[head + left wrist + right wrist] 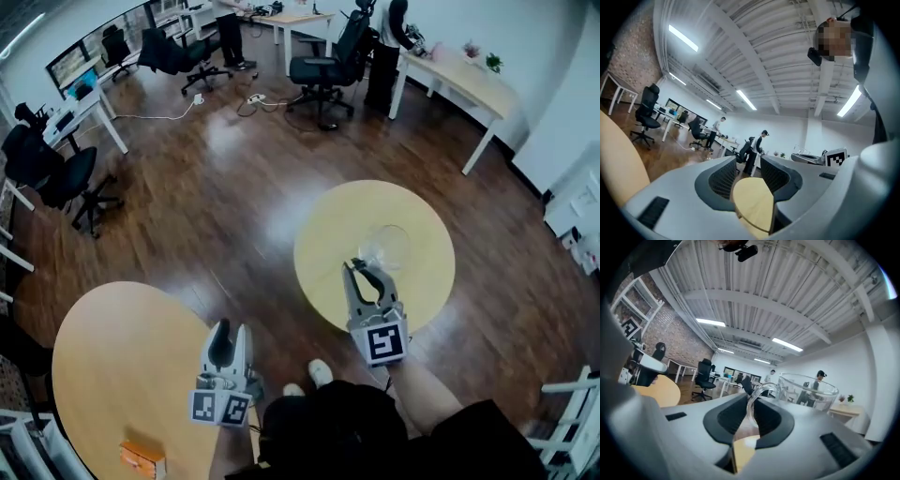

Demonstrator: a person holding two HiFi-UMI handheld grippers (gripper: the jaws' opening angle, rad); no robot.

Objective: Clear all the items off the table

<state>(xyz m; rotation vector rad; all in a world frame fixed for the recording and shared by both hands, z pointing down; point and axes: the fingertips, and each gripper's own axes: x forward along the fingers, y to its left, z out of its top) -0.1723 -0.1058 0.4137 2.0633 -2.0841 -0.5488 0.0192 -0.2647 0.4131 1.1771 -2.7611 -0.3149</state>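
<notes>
In the head view my right gripper (370, 273) is shut on the handle of a clear glass mug (384, 248), which hangs over the near side of a round yellow table (323, 234). The right gripper view shows the handle (756, 394) pinched between the dark pads of that gripper (752, 413), with the mug's bowl (808, 392) beyond them. My left gripper (231, 339) hovers by the right edge of a second round table (112, 356); in its own view the gripper (749, 172) stands open and empty.
A small orange box (142, 457) lies on the left table's near edge. Office chairs (323, 70), white desks (469, 80) and people stand at the back of the wooden floor. A white chair (572, 422) stands at the lower right.
</notes>
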